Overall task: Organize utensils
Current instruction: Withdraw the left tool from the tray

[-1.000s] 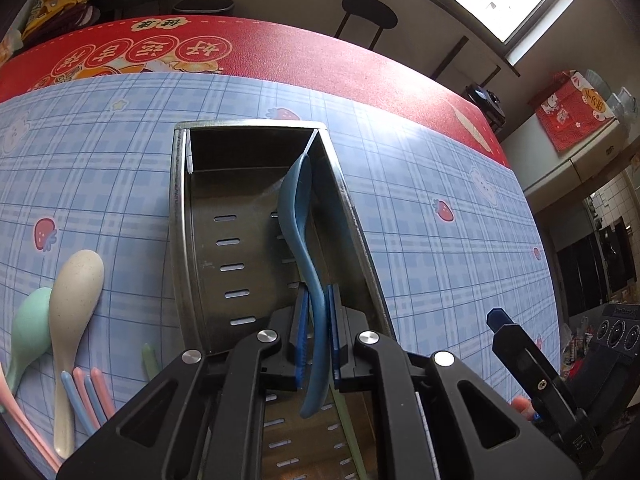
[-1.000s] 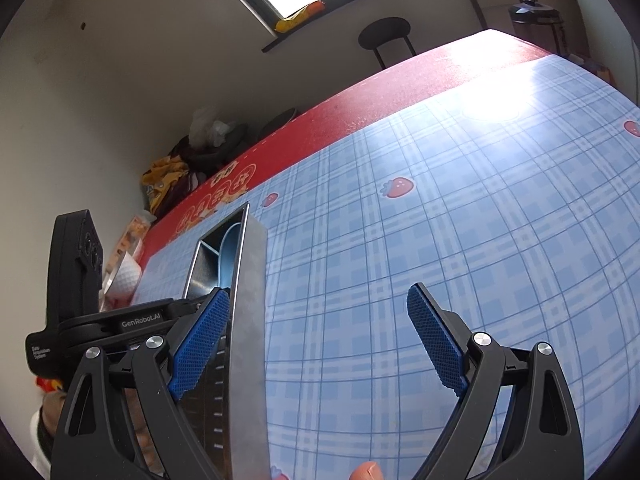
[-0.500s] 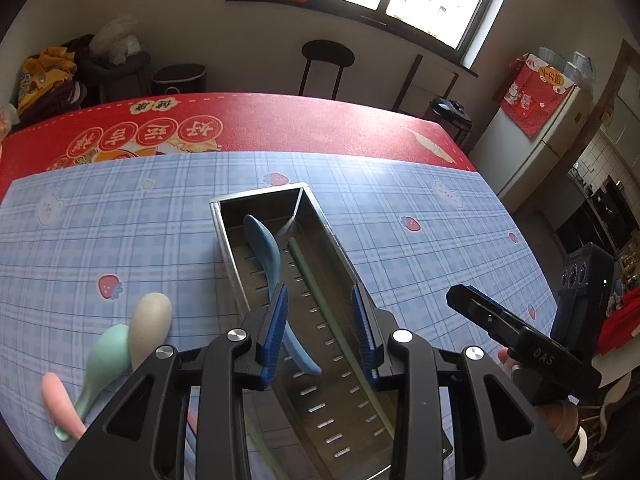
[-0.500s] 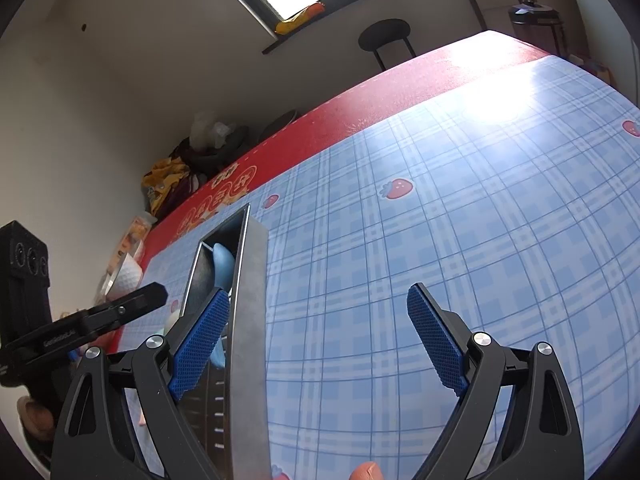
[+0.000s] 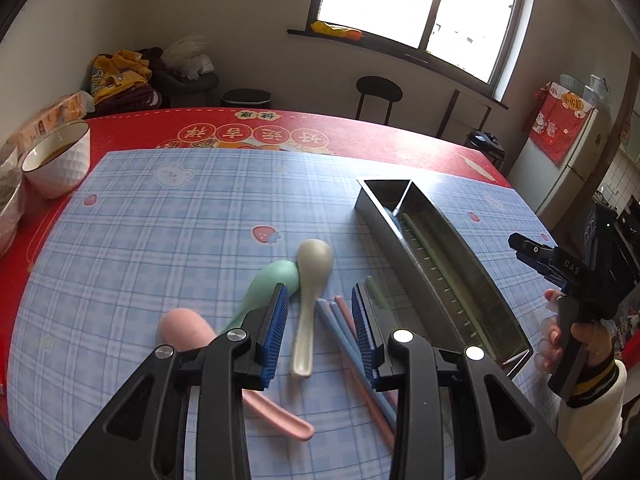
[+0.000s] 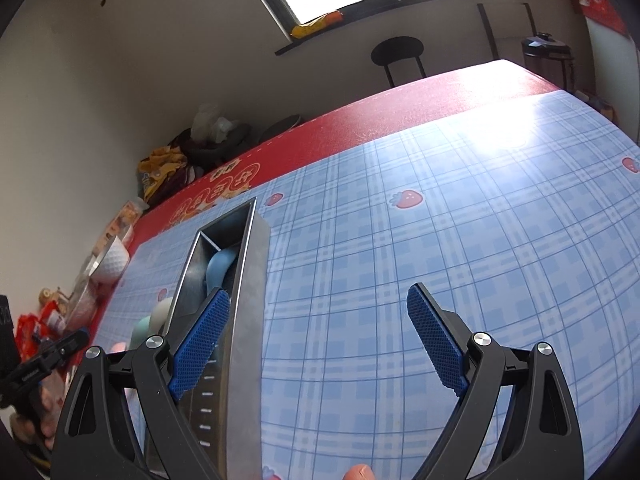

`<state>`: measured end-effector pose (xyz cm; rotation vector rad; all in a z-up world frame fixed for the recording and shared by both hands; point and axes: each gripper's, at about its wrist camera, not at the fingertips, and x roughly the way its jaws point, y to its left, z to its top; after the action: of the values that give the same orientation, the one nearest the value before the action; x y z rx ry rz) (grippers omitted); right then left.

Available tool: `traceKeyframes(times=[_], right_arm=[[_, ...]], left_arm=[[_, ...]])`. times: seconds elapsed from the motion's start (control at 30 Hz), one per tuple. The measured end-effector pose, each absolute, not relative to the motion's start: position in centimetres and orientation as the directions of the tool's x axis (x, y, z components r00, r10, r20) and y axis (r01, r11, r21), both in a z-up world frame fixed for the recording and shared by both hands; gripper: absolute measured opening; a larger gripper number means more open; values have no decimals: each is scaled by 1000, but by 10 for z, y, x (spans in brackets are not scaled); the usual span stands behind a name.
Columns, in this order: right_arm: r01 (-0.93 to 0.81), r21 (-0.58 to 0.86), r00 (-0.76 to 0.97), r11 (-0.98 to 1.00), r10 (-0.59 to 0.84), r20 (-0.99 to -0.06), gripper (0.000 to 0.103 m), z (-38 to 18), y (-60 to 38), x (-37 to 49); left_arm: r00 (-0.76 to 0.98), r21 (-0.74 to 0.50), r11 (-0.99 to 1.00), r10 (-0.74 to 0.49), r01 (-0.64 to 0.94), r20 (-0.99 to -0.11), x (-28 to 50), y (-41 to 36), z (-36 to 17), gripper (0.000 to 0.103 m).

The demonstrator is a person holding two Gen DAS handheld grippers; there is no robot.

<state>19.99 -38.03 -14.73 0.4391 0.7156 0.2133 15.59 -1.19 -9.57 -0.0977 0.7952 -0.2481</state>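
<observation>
Bright dark-framed window [image 5: 420, 4] set in plain pale wall [image 5: 200, 8]; round black stool [image 5: 378, 90] placed below; white refrigerator [image 5: 576, 168] seen rightward.

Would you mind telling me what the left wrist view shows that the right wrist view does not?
Only the left wrist view shows the chopsticks lying on the cloth and the whole pink spoon, under the open left gripper. Only the right wrist view shows the blue spoon inside the metal tray, beside the open right gripper. Both show the tray, the beige spoon, the green spoon and the white bowl.
</observation>
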Motion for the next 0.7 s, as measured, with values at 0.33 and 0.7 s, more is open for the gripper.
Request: traceKeyframes(times=[0.33,0.7], right_arm=[[-113,385,756,916,331,-565,85,-120,-336,166],[-253,316,705,914,398,-587,67,-112,-251,127]], left_arm=[[671,-174,970,-242,168,-701,131,33,-122,32],[676,-140,966,-253,217,-692,113,38,-138,32]])
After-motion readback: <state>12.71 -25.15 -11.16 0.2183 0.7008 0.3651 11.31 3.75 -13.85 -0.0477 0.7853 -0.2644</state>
